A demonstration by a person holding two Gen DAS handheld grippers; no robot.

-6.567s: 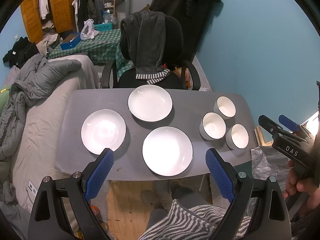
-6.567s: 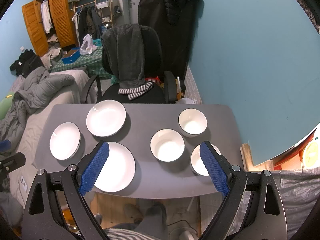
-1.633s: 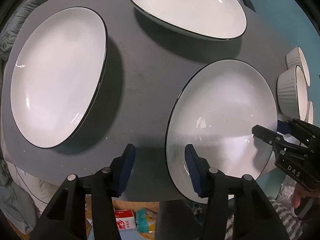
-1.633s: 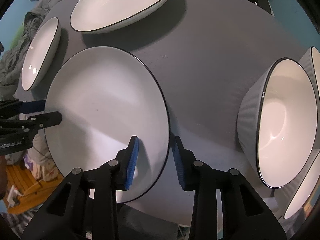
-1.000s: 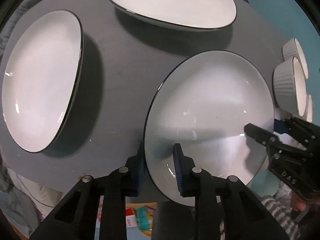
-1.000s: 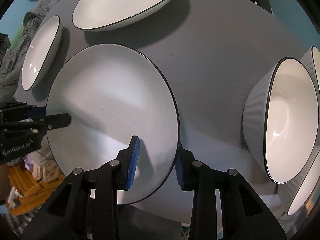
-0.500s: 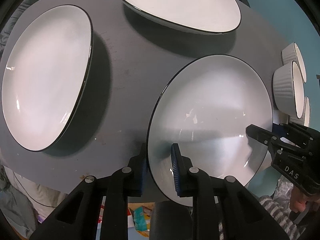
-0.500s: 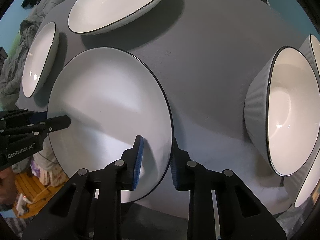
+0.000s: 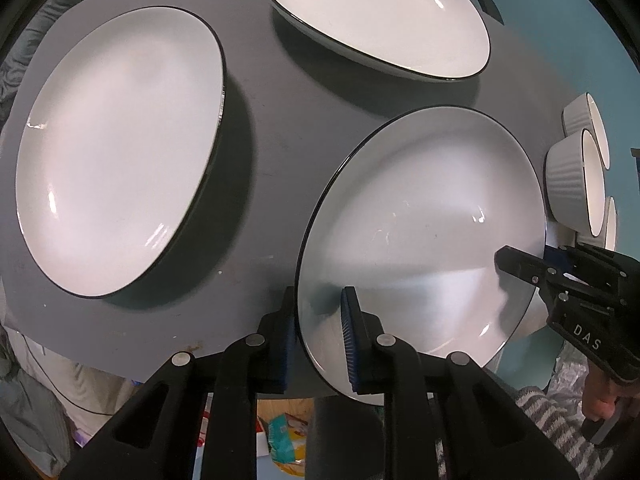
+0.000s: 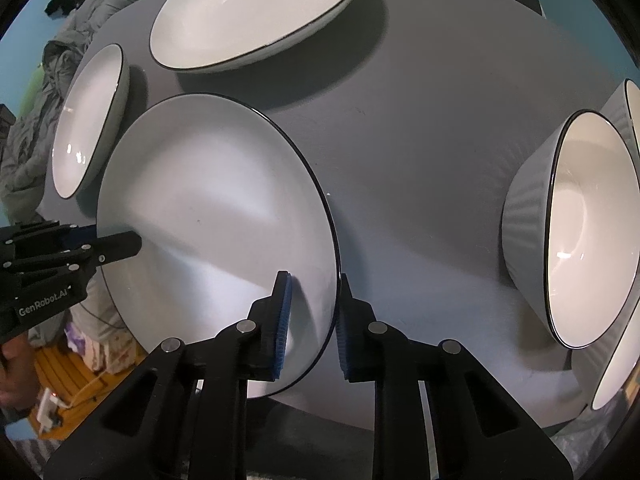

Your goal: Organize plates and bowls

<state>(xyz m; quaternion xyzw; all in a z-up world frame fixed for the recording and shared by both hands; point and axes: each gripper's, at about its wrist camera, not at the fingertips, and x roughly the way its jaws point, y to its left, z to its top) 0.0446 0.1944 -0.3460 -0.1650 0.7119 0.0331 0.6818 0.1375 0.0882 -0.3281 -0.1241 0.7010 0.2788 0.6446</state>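
Left wrist view: the left gripper [image 9: 318, 332] is clamped over the near left rim of the near plate [image 9: 424, 216], 1 blue pad under the edge and 1 on the white face. That plate sits at the front edge of the grey table [image 9: 260, 128]. Across it, the right gripper [image 9: 520, 258] bites the plate's right rim, a hand [image 9: 600, 400] behind it. 2 more plates lie flat, the left plate [image 9: 116, 148] and the far plate [image 9: 372, 16], each apart from the others. At the right edge stand ribbed bowls [image 9: 572, 180] (3 rims show, packed close).

Right wrist view: the right gripper [image 10: 312, 320] straddles the near plate [image 10: 216, 208] at its right rim, jaws closing, pads either side of the black-lined edge. The left gripper [image 10: 116, 246] pinches the opposite rim. The nearest bowl [image 10: 576, 220] stands to the right, well clear of the plate.
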